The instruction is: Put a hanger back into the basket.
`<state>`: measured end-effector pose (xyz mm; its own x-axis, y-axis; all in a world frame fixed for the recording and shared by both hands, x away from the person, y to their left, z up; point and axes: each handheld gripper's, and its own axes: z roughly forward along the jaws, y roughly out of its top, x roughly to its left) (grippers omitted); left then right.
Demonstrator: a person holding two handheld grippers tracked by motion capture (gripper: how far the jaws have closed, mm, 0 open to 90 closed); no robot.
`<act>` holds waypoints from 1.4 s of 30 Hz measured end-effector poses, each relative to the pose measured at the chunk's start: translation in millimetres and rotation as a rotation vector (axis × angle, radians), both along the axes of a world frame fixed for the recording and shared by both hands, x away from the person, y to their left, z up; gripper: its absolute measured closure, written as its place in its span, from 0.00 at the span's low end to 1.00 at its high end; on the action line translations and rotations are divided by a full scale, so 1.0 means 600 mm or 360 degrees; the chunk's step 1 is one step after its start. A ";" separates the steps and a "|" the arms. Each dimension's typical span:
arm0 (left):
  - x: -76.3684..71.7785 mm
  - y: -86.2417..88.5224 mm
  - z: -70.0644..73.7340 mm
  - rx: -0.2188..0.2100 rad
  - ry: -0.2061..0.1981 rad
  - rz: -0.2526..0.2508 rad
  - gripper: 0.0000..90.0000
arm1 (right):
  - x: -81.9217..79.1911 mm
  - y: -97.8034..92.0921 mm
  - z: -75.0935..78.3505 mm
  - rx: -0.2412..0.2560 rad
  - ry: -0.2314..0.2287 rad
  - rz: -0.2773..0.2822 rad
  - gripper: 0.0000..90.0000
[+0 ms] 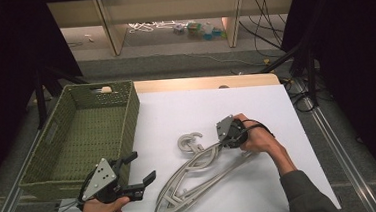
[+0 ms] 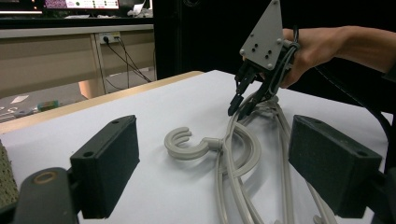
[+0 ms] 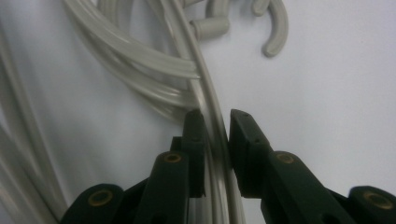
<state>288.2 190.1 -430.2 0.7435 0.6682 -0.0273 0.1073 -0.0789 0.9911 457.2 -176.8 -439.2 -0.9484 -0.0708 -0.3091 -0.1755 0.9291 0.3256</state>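
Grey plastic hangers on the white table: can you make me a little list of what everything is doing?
Pile: grey plastic clothes hangers lying tangled on the white table
Hook: one curved hanger hook lies flat, pointing towards the basket side
Right gripper: jaws either side of one thin hanger arm, nearly closed; whether they squeeze it is unclear
Left gripper: jaws wide open, holding nothing, near the table's front edge
Basket: green woven basket at the left, nothing inside

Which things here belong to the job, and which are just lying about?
In the job:
- grey hangers, piled on the white table
- right tongs, jaws astride one hanger bar
- left tongs, open
- green basket, probably where the hangers go

Lying about:
- cables and small items on the floor beyond
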 end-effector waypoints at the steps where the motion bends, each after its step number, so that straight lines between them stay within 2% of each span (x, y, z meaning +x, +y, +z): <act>1: 0.000 -0.001 -0.001 -0.0005 0.0011 0.0002 0.18 | -0.001 -0.001 0.002 -0.0008 0.0000 0.0022 0.87; 3: 0.002 -0.004 -0.001 0.0006 0.0004 -0.0010 0.18 | -0.005 -0.003 0.008 -0.0012 -0.0018 0.0056 0.88; 7: 0.007 -0.015 -0.004 0.0035 0.0062 -0.0032 0.19 | -0.013 -0.003 0.023 0.0018 -0.0036 0.0113 0.90; 9: 0.013 -0.023 -0.008 0.0051 0.0119 -0.0052 0.20 | -0.019 -0.005 0.032 0.0034 -0.0053 0.0120 0.91; 11: 0.018 -0.034 -0.012 0.0035 0.0202 -0.0081 0.22 | -0.022 -0.008 0.041 0.0104 -0.0059 0.0110 0.91; 13: 0.026 -0.045 -0.011 0.0088 0.0204 -0.0126 0.22 | -0.026 -0.009 0.050 0.0102 -0.0075 0.0143 0.91; 14: 0.026 -0.045 -0.011 0.0088 0.0204 -0.0126 0.23 | -0.026 -0.009 0.050 0.0102 -0.0075 0.0143 0.91; 15: 0.037 -0.055 -0.010 0.0138 0.0185 -0.0128 0.24 | -0.033 -0.009 0.056 0.0089 -0.0095 0.0167 0.92; 17: 0.049 -0.068 -0.010 0.0151 0.0255 -0.0147 0.28 | -0.036 -0.007 0.057 0.0075 -0.0102 0.0203 0.92; 20: 0.065 -0.089 -0.012 0.0243 0.0306 -0.0164 0.29 | -0.043 -0.005 0.063 0.0084 -0.0121 0.0216 0.92; 21: 0.069 -0.096 -0.014 0.0249 0.0343 -0.0161 0.29 | -0.044 -0.003 0.065 0.0093 -0.0131 0.0227 0.92; 22: 0.076 -0.100 -0.015 0.0273 0.0341 -0.0172 0.29 | -0.044 -0.003 0.068 0.0096 -0.0140 0.0239 0.92; 23: 0.081 -0.104 -0.016 0.0286 0.0374 -0.0168 0.30 | -0.045 -0.002 0.069 0.0109 -0.0151 0.0236 0.92; 25: 0.092 -0.112 -0.017 0.0284 0.0464 -0.0170 0.32 | -0.047 0.001 0.073 0.0110 -0.0150 0.0256 0.92; 26: 0.096 -0.114 -0.017 0.0295 0.0467 -0.0177 0.32 | -0.049 0.003 0.075 0.0119 -0.0162 0.0271 0.92; 28: 0.106 -0.118 -0.018 0.0305 0.0524 -0.0176 0.33 | -0.050 0.005 0.078 0.0115 -0.0164 0.0275 0.92; 29: 0.109 -0.121 -0.020 0.0300 0.0531 -0.0160 0.33 | -0.050 0.006 0.080 0.0121 -0.0178 0.0287 0.92; 30: 0.112 -0.124 -0.021 0.0324 0.0517 -0.0155 0.32 | -0.052 0.006 0.082 0.0118 -0.0196 0.0266 0.91; 31: 0.113 -0.129 -0.021 0.0326 0.0554 -0.0130 0.30 | -0.056 0.005 0.084 0.0099 -0.0179 0.0220 0.92; 32: 0.113 -0.133 -0.022 0.0314 0.0558 -0.0141 0.29 | -0.055 0.007 0.086 0.0109 -0.0191 0.0241 0.92; 34: 0.112 -0.139 -0.020 0.0334 0.0551 -0.0181 0.32 | -0.054 0.011 0.090 0.0121 -0.0217 0.0306 0.92; 35: 0.112 -0.142 -0.019 0.0348 0.0531 -0.0176 0.32 | -0.056 0.011 0.091 0.0122 -0.0218 0.0285 0.92; 36: 0.113 -0.143 -0.019 0.0353 0.0537 -0.0181 0.33 | -0.055 0.014 0.093 0.0120 -0.0214 0.0318 0.92; 37: 0.115 -0.145 -0.019 0.0357 0.0547 -0.0185 0.35 | -0.057 0.014 0.095 0.0122 -0.0247 0.0304 0.92; 38: 0.117 -0.145 -0.019 0.0366 0.0548 -0.0190 0.38 | -0.058 0.015 0.096 0.0117 -0.0221 0.0314 0.92; 39: 0.118 -0.146 -0.020 0.0362 0.0563 -0.0182 0.41 | -0.063 0.014 0.099 0.0101 -0.0234 0.0249 0.91; 40: 0.120 -0.145 -0.020 0.0369 0.0558 -0.0190 0.43 | -0.063 0.015 0.101 0.0104 -0.0250 0.0266 0.91; 42: 0.121 -0.145 -0.018 0.0357 0.0578 -0.0194 0.48 | -0.067 0.015 0.104 0.0099 -0.0258 0.0247 0.91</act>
<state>361.1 102.9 -441.0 0.7860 0.5956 -0.1657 0.4222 -0.3212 0.8477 417.0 -167.6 -376.6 -0.8653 -0.1878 -0.4647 -0.3692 0.8659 0.3375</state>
